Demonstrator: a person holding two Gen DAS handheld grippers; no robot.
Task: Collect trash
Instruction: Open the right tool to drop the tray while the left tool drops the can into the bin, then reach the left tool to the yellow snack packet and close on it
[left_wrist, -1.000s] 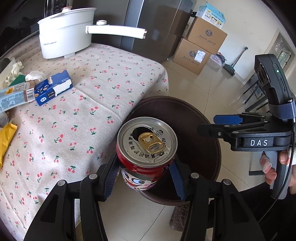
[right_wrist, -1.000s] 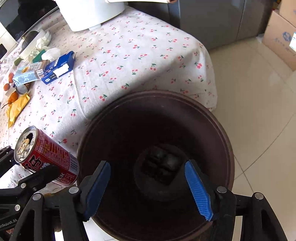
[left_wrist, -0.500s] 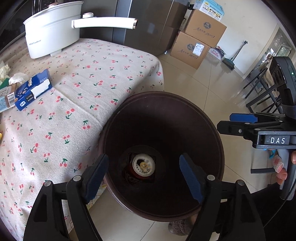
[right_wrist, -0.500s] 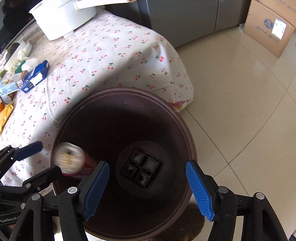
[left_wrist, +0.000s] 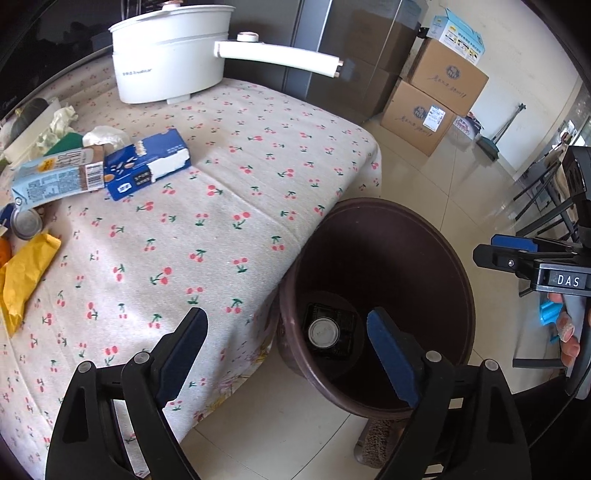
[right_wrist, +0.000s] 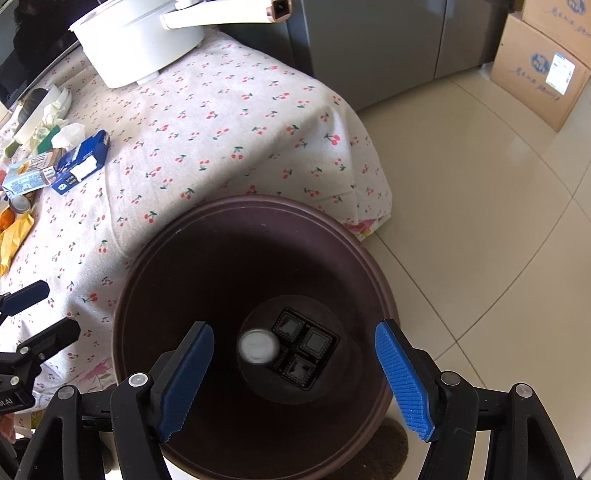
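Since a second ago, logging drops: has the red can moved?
Yes. The can left the left gripper and now lies at the bottom of the bin.

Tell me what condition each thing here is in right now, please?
Left gripper: jaws opening, nothing between them.
Right gripper: jaws opening, empty, above the bin.
Can: at the bottom of the bin, one end up.
Bin: on the floor by the table, uncovered.
Blue box: lying flat on the tablecloth, one end torn.
White pot: upright on the table.
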